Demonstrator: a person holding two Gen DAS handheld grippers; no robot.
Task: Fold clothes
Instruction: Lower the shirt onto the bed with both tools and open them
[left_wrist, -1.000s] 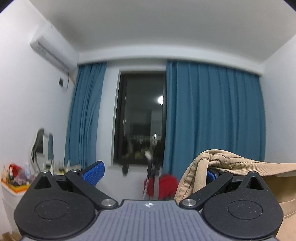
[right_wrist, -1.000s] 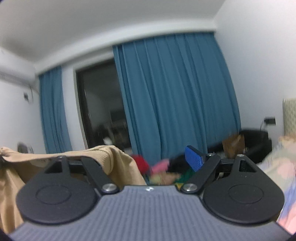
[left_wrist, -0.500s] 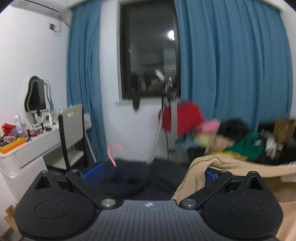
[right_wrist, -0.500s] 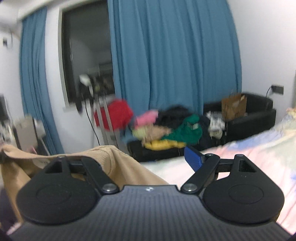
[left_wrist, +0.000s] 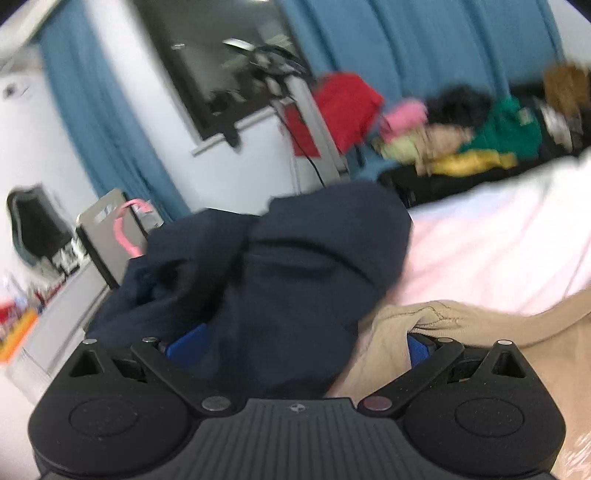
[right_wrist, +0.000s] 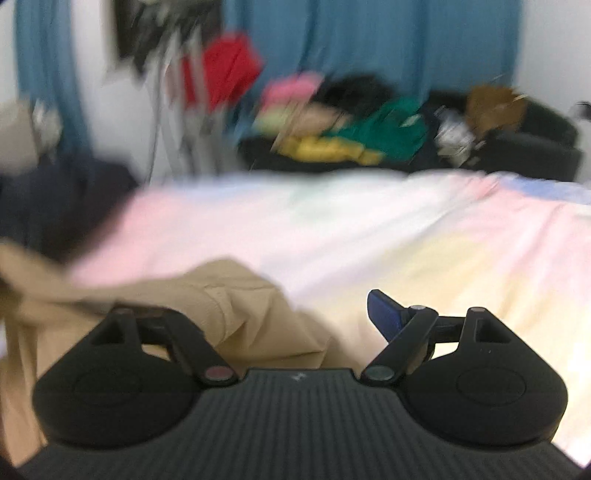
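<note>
A tan garment (left_wrist: 480, 332) drapes over the right finger of my left gripper (left_wrist: 299, 343) and stretches across to my right gripper (right_wrist: 266, 317), where it covers the left finger (right_wrist: 229, 314). Both pairs of jaws stand wide apart, with the cloth hooked over one finger each rather than pinched. A dark navy garment (left_wrist: 280, 266) lies heaped on the bed just ahead of the left gripper and partly between its fingers; it also shows at the left of the right wrist view (right_wrist: 55, 203). The blue right pad (right_wrist: 384, 314) of the right gripper is bare.
A pastel bedsheet (right_wrist: 351, 229) lies below both grippers. Beyond the bed, a dark sofa (right_wrist: 535, 147) holds a pile of colourful clothes (right_wrist: 354, 136). A stand with a red garment (left_wrist: 343, 110), a window, blue curtains, a chair (left_wrist: 107, 236) and a dresser are at the left.
Both grippers have tilted and dropped from facing the ceiling and curtains down towards the bed, carrying the tan garment. The navy garment has come into view close ahead of the left gripper.
</note>
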